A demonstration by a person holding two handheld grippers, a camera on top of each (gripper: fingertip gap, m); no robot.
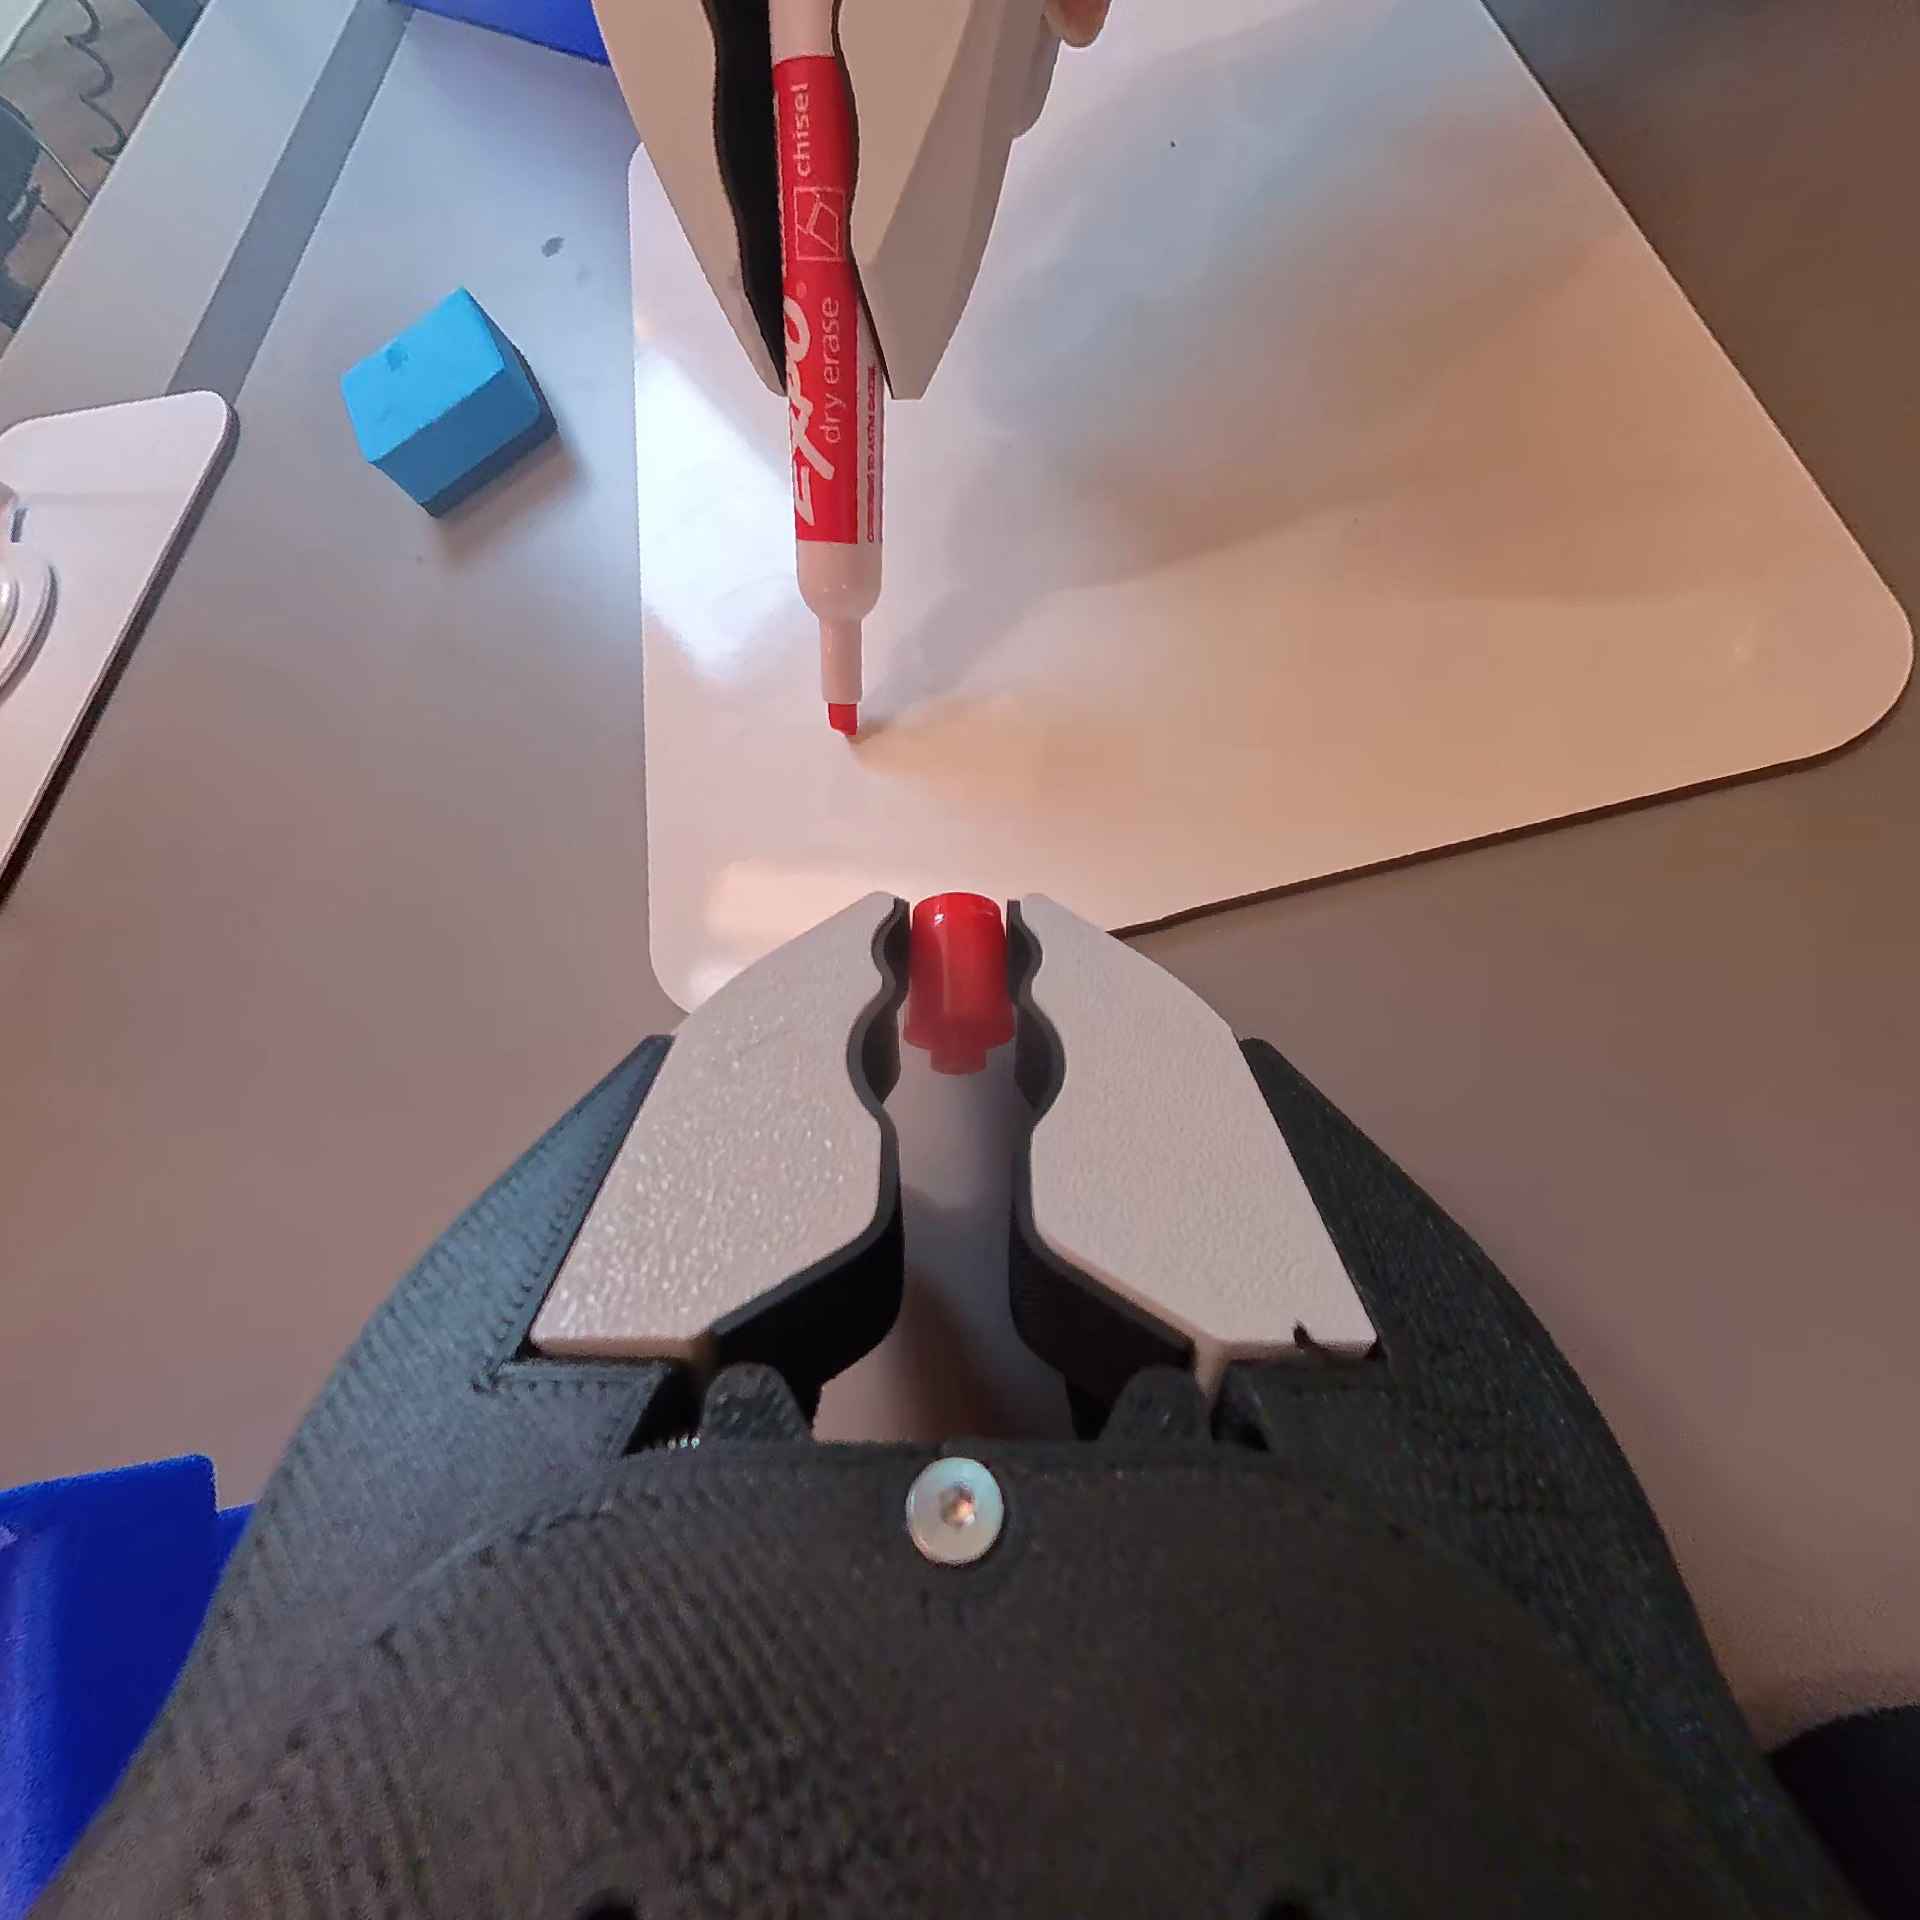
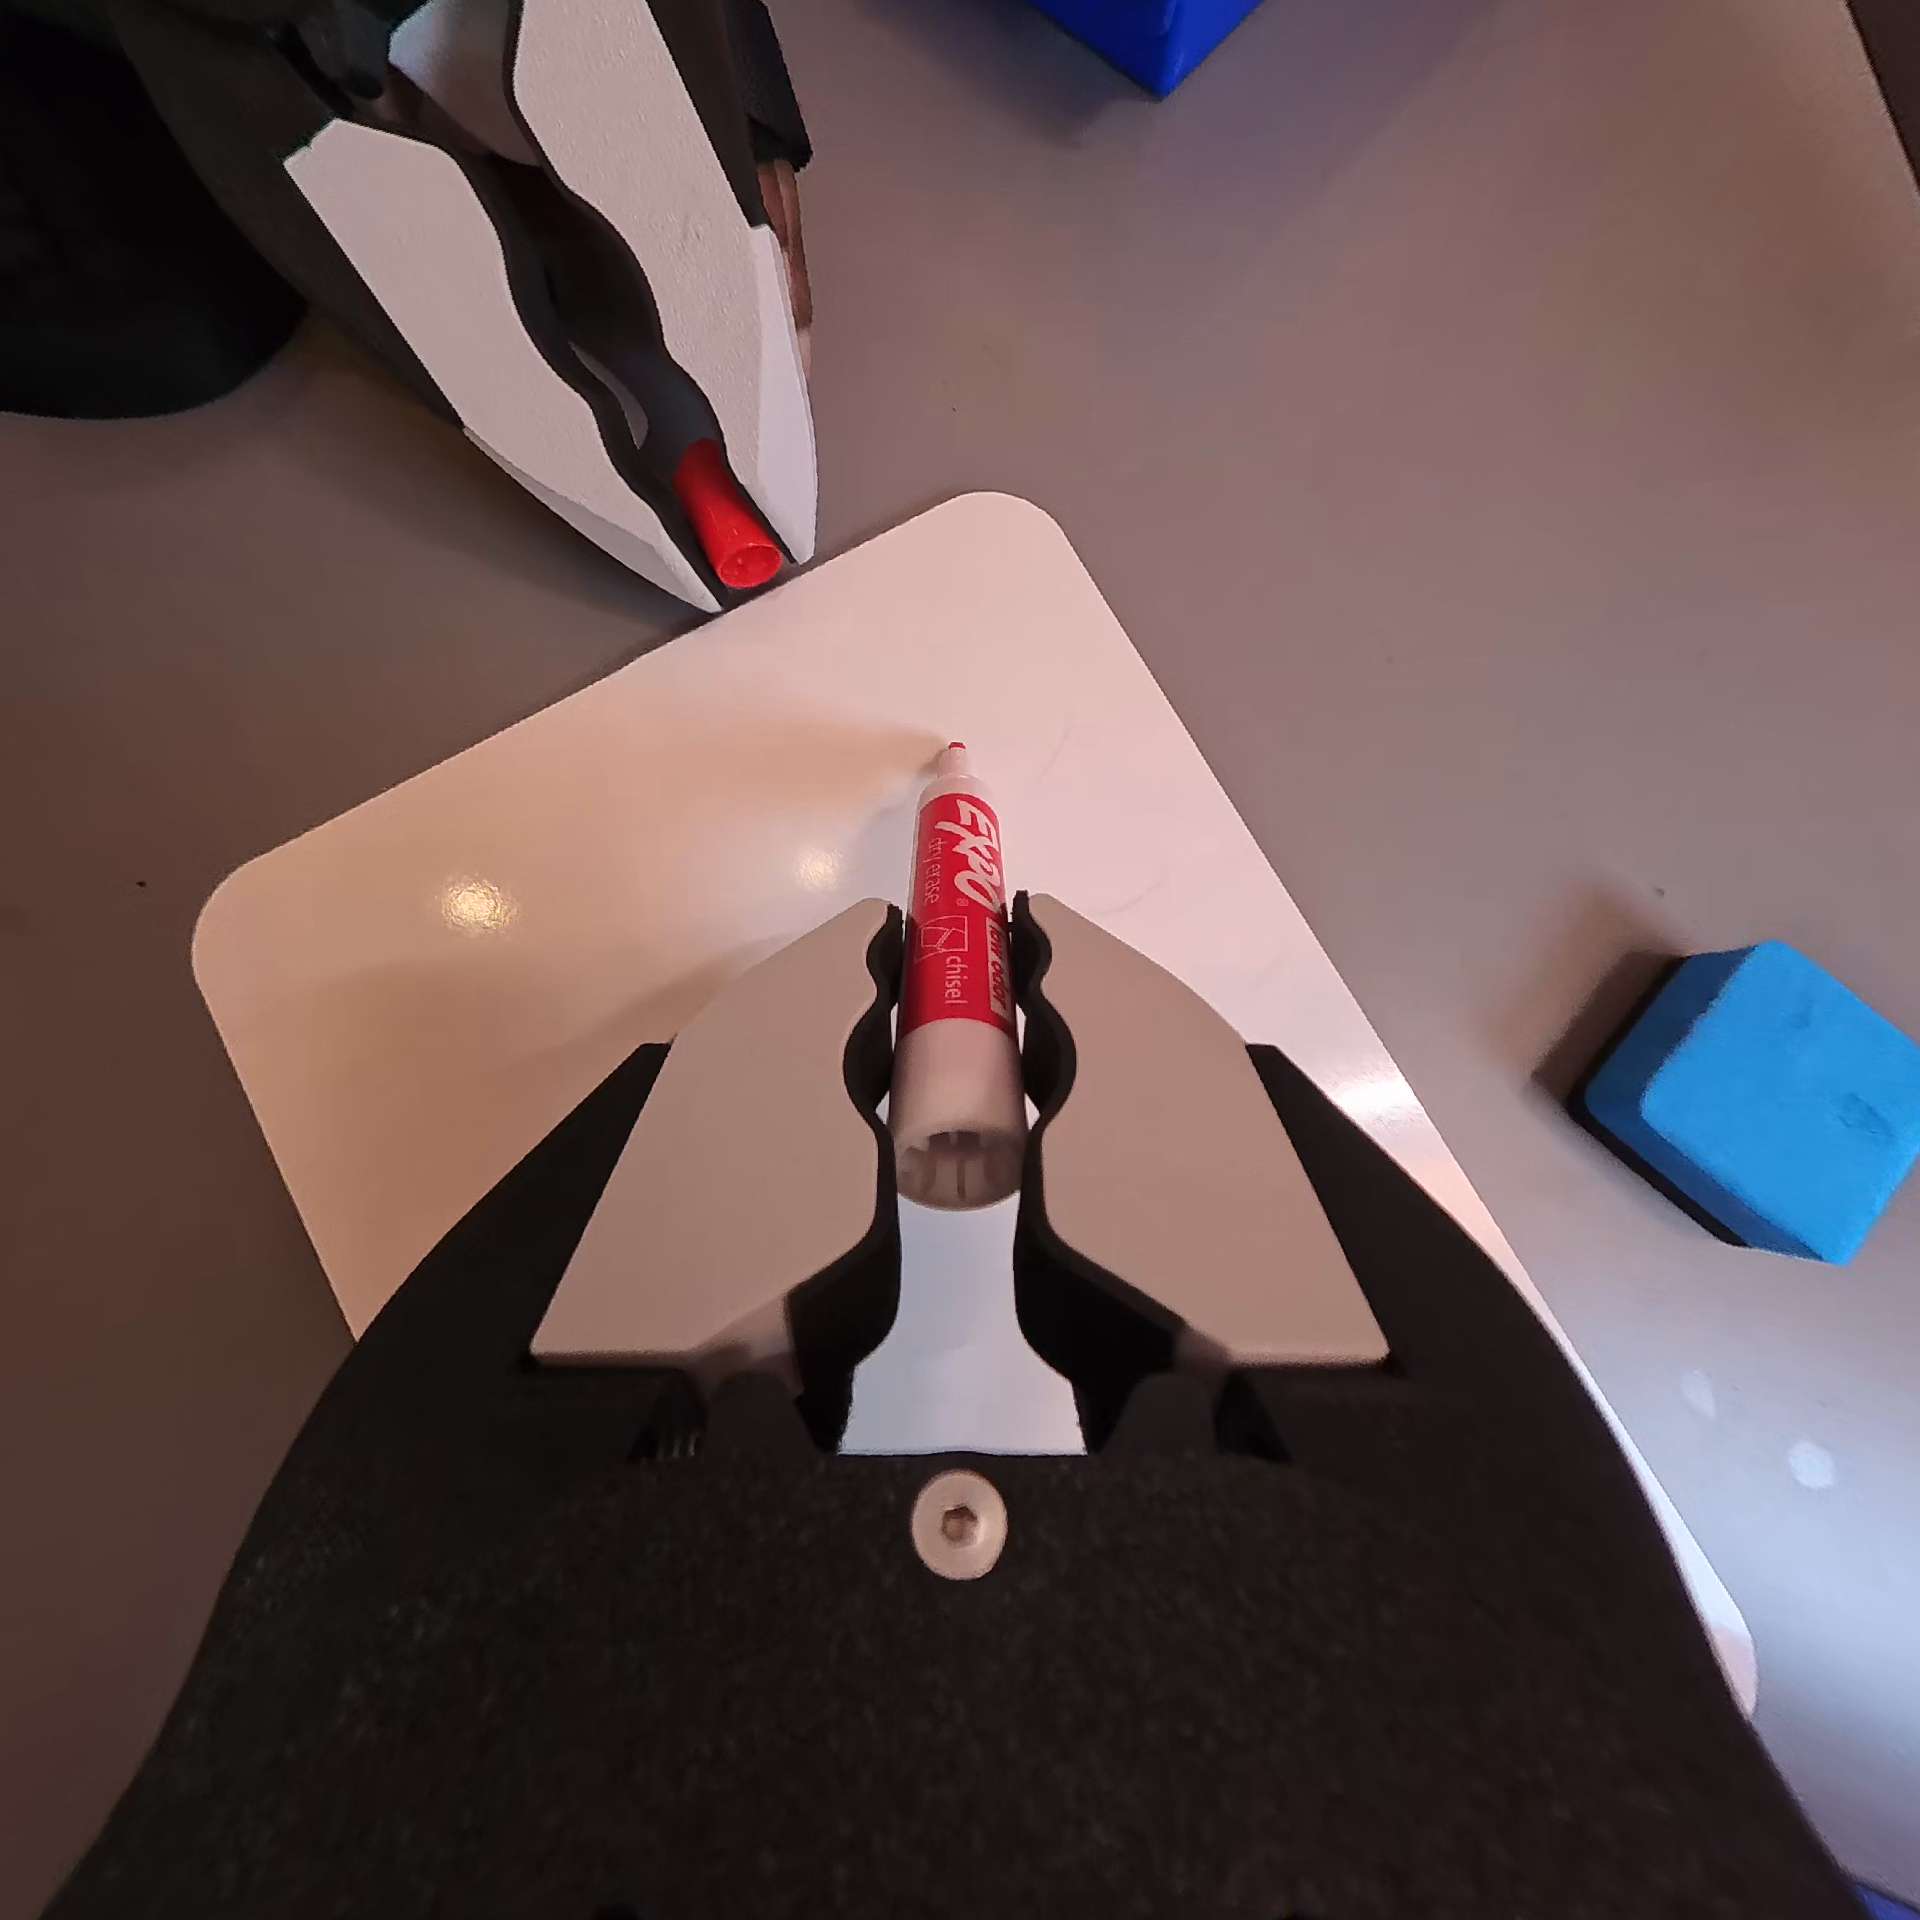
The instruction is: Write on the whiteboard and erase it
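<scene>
your right gripper [image 2: 958, 935] pinches the uncapped red marker [image 2: 951, 914] with its tip on the still blank whiteboard [image 2: 623, 831] ahead, your left gripper [image 1: 954, 940] pinches the cap [image 1: 956, 977], so writing and wiping with the blue eraser [image 2: 1766, 1091] both remain.

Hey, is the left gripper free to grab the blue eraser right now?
Probably not yet: the left gripper is shut on the red marker cap. The blue eraser sits uncovered on the table beside the whiteboard, so only the cap stands in the way.
</scene>
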